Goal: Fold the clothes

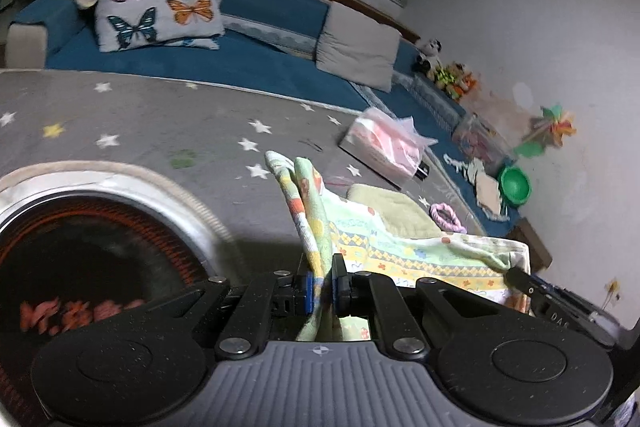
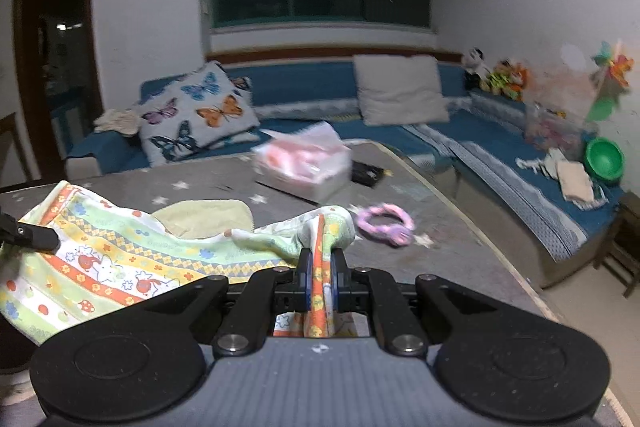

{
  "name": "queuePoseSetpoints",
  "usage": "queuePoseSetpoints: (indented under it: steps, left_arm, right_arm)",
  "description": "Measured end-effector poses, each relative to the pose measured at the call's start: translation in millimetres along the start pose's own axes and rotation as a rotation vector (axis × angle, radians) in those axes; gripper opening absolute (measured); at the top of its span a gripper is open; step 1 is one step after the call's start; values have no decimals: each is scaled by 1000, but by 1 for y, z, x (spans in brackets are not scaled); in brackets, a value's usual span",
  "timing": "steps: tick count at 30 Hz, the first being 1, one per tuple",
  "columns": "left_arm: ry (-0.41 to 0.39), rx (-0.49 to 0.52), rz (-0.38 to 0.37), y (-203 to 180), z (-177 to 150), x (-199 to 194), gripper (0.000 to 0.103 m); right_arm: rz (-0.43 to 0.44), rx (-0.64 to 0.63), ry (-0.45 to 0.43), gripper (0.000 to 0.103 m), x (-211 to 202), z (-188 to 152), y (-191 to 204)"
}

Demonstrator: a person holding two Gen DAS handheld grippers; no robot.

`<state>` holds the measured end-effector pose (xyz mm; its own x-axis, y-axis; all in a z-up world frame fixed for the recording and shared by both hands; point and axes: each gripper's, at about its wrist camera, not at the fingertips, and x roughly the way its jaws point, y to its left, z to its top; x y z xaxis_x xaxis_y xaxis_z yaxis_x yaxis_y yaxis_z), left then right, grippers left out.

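While stretched between both tools above the grey star-printed table cover (image 2: 420,235), lies long-axis left to right across lower frame: pale green, orange-banded cartoon-print cloth (image 2: 120,259). Pinched at one bunched corner in left gripper (image 1: 321,281), jaws narrow on fabric; pinched likewise at the other corner in right gripper (image 2: 321,277). Upper centre, soft plastic tissue pack (image 2: 304,167) with pink sheets inside, blurred. Far right, green round bowl (image 2: 604,159), contents unreadable. Partly hidden behind cloth, yellowish pad (image 2: 208,217).

Bare bench (image 2: 192,183) ahead-left; blocked ahead by tissue pack (image 2: 304,167) and pink ring (image 2: 386,223) (heater (image 1: 92,239) left).
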<state>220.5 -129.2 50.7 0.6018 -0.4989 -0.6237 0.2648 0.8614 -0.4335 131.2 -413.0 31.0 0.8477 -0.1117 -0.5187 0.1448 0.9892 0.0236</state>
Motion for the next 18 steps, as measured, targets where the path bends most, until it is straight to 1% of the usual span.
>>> queuePoseSetpoints:
  steps: [1, 2, 4, 6, 7, 8, 11, 13, 15, 16, 18]
  left_arm:
    - [15, 5, 6, 0, -2, 9, 9]
    - [31, 10, 15, 1, -4, 17, 12]
    - [45, 26, 67, 5, -8, 27, 13]
    - [44, 38, 127, 13, -11, 31, 25]
    - [34, 40, 143, 17, -11, 30, 31]
    - [24, 43, 151, 20, -10, 28, 32]
    - [2, 51, 138, 22, -4, 22, 29]
    - [2, 73, 109, 13, -1, 25, 29]
    - [9, 98, 78, 3, 1, 29, 28]
    - [16, 112, 61, -3, 2, 33, 27]
    - [29, 134, 43, -13, 1, 43, 27]
  right_arm:
    - [-19, 8, 13, 8, 8, -3, -6]
    - [-37, 7, 32, 8, 15, -6, -10]
    - [-66, 15, 78, 9, 31, -14, -17]
    - [-72, 18, 120, 10, 43, -22, -24]
    - [-79, 17, 126, 11, 46, -24, -25]
    - [-80, 17, 125, 11, 46, -25, -24]
    - [-67, 20, 113, 12, 42, -23, -20]
    - [-40, 5, 93, 18, 36, -18, -11]
    - [-26, -11, 74, 18, 34, -13, -3]
    - [-36, -18, 68, 18, 34, -12, 0]
    - [-87, -34, 52, 18, 36, -7, 2]
